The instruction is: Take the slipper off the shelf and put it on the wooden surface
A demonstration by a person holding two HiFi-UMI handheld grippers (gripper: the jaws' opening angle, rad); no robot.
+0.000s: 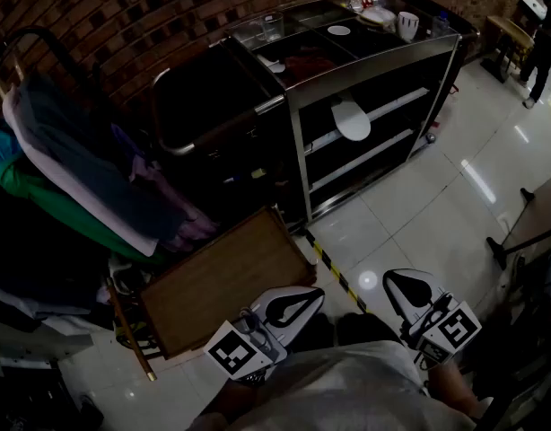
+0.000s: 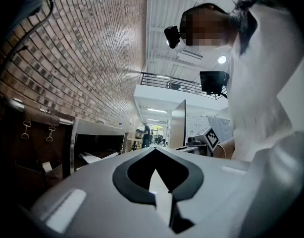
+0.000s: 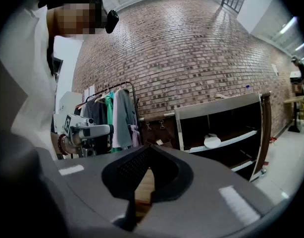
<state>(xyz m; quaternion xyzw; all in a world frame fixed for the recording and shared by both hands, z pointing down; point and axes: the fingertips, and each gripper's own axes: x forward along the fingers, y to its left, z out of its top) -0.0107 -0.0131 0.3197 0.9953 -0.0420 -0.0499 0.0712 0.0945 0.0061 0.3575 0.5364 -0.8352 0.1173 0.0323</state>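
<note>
A white slipper (image 1: 352,119) lies on the upper shelf of the black metal-framed shelf unit (image 1: 374,61). The right gripper view shows the slipper (image 3: 212,141) on that same shelf, far ahead. The wooden surface (image 1: 223,284) is a low brown board on the floor, left of the shelf unit. My left gripper (image 1: 314,293) is held close to my body beside the board's near corner, jaws shut and empty. My right gripper (image 1: 390,277) hovers over the tiled floor, also shut with nothing in it. Both are well short of the shelf.
A clothes rack (image 1: 69,169) with hanging garments fills the left. A black cabinet (image 1: 213,106) stands beside the shelf unit. A cup (image 1: 408,25) and dishes sit on the unit's top. Yellow-black tape (image 1: 334,272) crosses the floor. A person (image 1: 540,48) stands far right.
</note>
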